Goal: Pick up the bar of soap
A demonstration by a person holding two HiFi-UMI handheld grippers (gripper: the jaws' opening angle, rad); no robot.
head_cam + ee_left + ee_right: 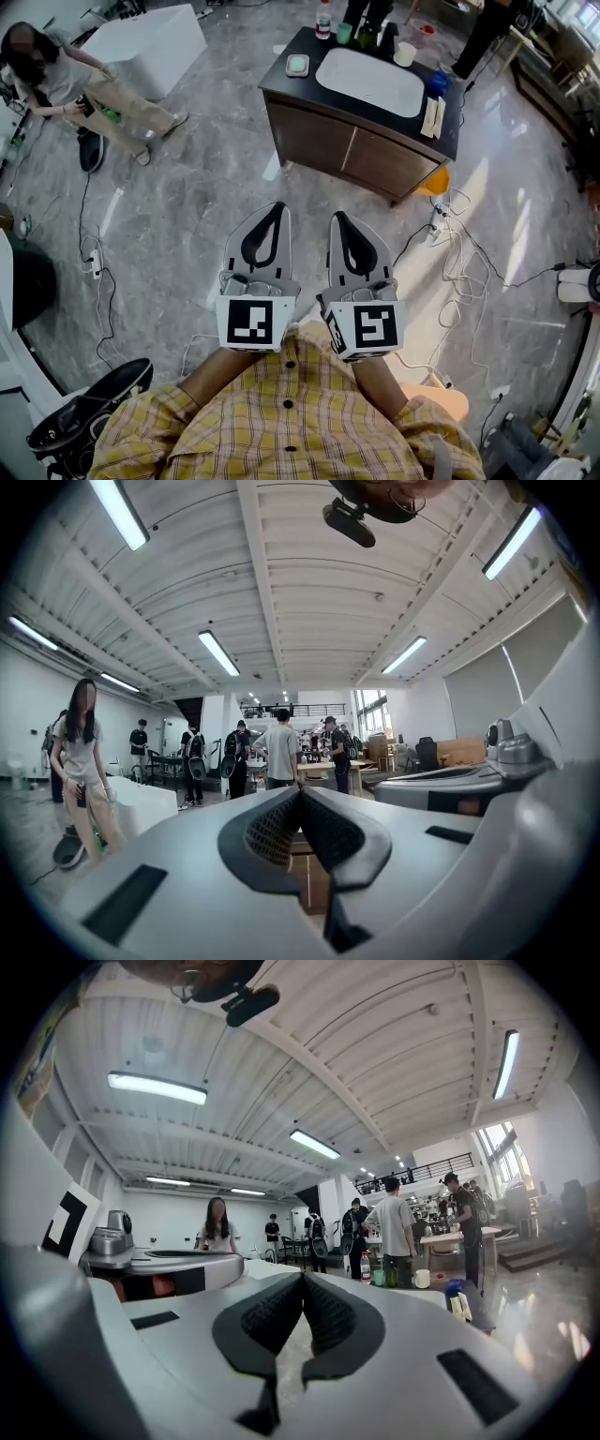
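The bar of soap (297, 65) is pale green and lies in a small dish on the left end of a dark vanity top (281, 82), far ahead of me in the head view. My left gripper (279, 207) and right gripper (336, 218) are held side by side close to my body, well short of the vanity. Both point level toward it. The left gripper (300, 792) has its dark pads pressed together with nothing between them. The right gripper (302, 1278) is likewise shut and empty. Neither gripper view shows the soap.
The vanity has a white basin (370, 82), a bottle (323, 19), a green cup (344, 33), a white cup (405, 53) and a blue item (437, 84). Cables (459, 262) trail over the marble floor at the right. A person (56, 80) crouches by a white block (150, 42) at far left.
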